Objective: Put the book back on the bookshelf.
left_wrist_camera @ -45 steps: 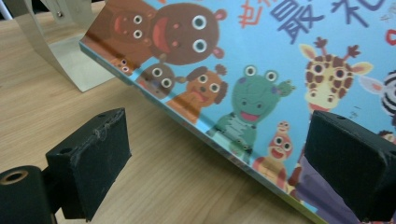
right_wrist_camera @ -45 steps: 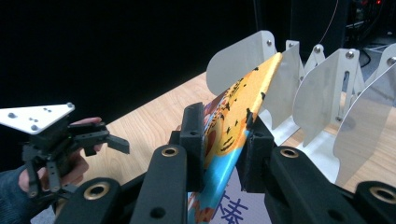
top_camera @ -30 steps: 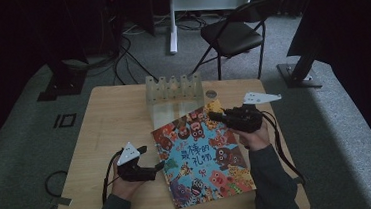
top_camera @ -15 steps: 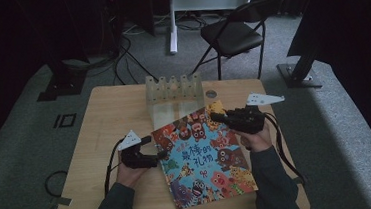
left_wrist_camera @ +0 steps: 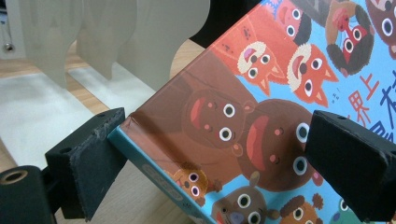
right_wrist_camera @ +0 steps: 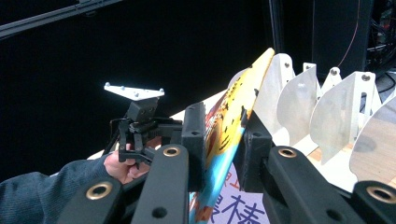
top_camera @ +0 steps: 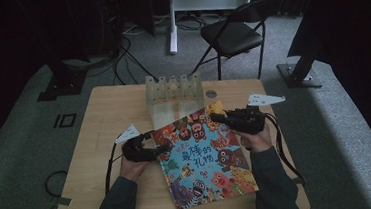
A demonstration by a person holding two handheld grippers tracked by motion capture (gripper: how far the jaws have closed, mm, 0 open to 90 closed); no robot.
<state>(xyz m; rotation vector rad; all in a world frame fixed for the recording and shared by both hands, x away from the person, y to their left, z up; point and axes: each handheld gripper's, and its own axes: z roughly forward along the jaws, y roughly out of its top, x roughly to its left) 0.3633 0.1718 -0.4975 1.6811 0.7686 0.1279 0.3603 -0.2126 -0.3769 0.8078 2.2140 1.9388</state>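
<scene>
The right gripper is clamped on the far right corner of the bright, cartoon-animal-covered picture book with a blue cover, its two black jaws pressed flat against either face of the cover. The left gripper stands wide open at the book's left spine corner: one pad touches the spine edge, the other hangs over the cover, apart from it.

The book lies slantwise on the pale wooden table, its far end lifted off the wood by the right gripper, its near end resting by the person's forearms. Its long axis runs from the near edge up toward the translucent plastic rack of upright dividers, which stands just beyond the raised edge. The right gripper is the nearer to that rack, so tipping the book upright into a slot would likely turn on it.
</scene>
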